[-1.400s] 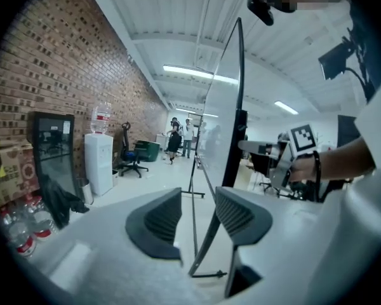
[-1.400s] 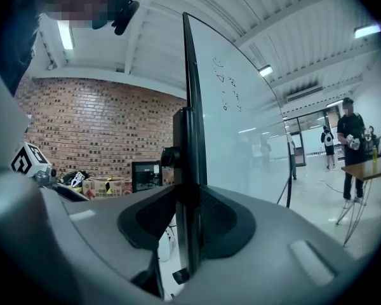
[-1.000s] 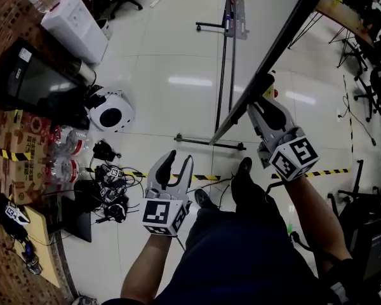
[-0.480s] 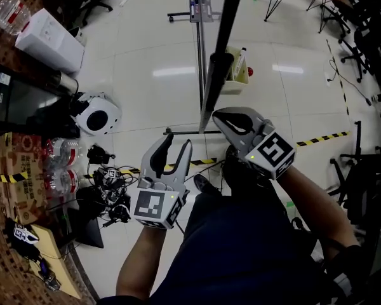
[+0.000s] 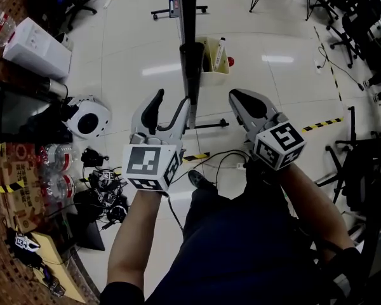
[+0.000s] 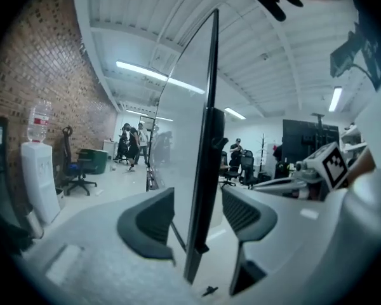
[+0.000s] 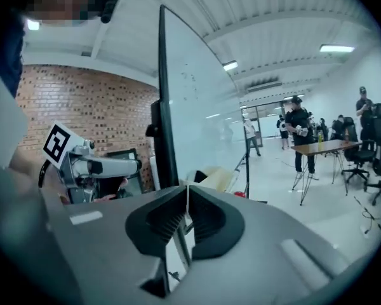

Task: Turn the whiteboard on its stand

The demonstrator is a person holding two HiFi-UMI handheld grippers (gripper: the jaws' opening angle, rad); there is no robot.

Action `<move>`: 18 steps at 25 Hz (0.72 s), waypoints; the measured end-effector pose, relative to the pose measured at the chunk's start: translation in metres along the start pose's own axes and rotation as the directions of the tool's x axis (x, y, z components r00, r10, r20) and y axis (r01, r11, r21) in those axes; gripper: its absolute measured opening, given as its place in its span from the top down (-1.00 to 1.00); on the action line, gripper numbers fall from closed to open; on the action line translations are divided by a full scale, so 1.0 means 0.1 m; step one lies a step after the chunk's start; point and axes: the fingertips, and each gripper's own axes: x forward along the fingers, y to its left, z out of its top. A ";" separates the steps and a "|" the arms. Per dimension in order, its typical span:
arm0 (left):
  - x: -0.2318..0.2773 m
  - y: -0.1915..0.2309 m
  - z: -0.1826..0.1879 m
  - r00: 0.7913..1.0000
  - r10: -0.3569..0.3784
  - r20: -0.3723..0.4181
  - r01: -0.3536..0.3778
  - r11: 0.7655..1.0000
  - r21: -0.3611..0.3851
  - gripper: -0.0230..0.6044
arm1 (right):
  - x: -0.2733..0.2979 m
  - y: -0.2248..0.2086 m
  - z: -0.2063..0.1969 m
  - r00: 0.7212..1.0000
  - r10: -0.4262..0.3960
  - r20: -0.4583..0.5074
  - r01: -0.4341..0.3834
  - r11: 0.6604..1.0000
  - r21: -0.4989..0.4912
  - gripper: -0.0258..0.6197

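Whiteboard: the tall white whiteboard in a dark frame (image 5: 188, 37) is standing edge-on to the head camera, straight ahead of the person. It is resting on a black metal stand (image 5: 209, 125) on the pale glossy floor (image 5: 273, 30).

Left gripper: the grey two-jaw left gripper (image 5: 167, 112) is pointing at the board's near edge with its jaws spread wide. In the left gripper view the dark frame edge (image 6: 206, 145) is running up between the two pads (image 6: 153, 216). A gap is showing on either side, so nothing is being pinched.

Right gripper: the grey two-jaw right gripper (image 5: 241, 101) is hovering just to the right of the board, apart from it. Its jaws are lying pressed together with nothing between them, and in the right gripper view the board's white face is rising behind them.

Tray: a yellow tray (image 5: 206, 75) is sitting on the stand beyond both grippers, with a pale marker-like stick (image 5: 220, 45) leaning in it.

Surroundings: a red brick wall (image 6: 38, 62) and a white water dispenser (image 6: 39, 176) are showing at the left of the left gripper view. Several people are standing far down the room.
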 end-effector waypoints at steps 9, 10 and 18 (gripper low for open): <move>0.80 0.04 -0.20 0.982 0.185 -0.033 -0.184 0.982 0.040 0.00 | -0.52 -0.84 0.06 0.992 -0.121 0.030 0.117 0.987 0.114 0.89; 0.83 0.03 -0.21 0.979 0.204 -0.022 -0.203 0.978 0.052 0.02 | -0.58 -0.91 0.01 0.993 -0.115 0.028 0.110 0.986 0.125 0.89; 0.69 0.14 -0.22 0.970 0.241 0.029 -0.243 0.965 0.098 0.22 | -1.10 -1.57 -0.25 0.999 -0.040 0.011 0.037 0.982 0.186 0.89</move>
